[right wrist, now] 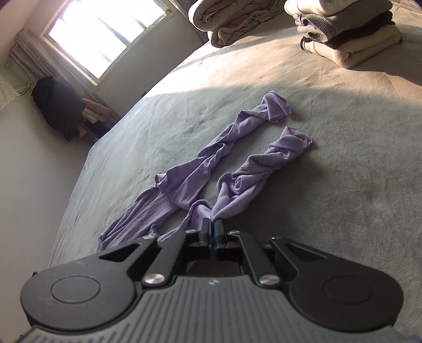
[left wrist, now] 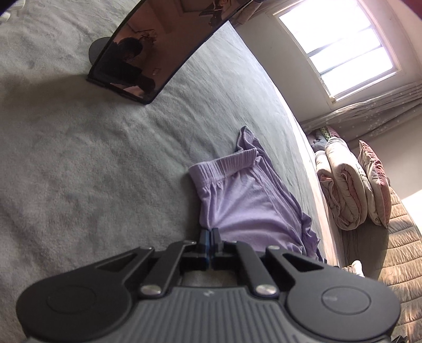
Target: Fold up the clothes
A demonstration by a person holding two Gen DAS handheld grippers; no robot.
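Lilac trousers lie on the grey bed cover. In the right wrist view their two legs run away from me, both twisted, ends bunched. My right gripper is shut on a fold of fabric at the near end of the right leg. In the left wrist view the waistband end of the trousers lies flat with the elastic band away from me. My left gripper is shut on the near edge of that lilac cloth.
A dark tilted mirror or screen stands on the bed at the back in the left wrist view. A stack of folded clothes and a rolled quilt lie at the far end. The bed's edge runs left, with a window behind.
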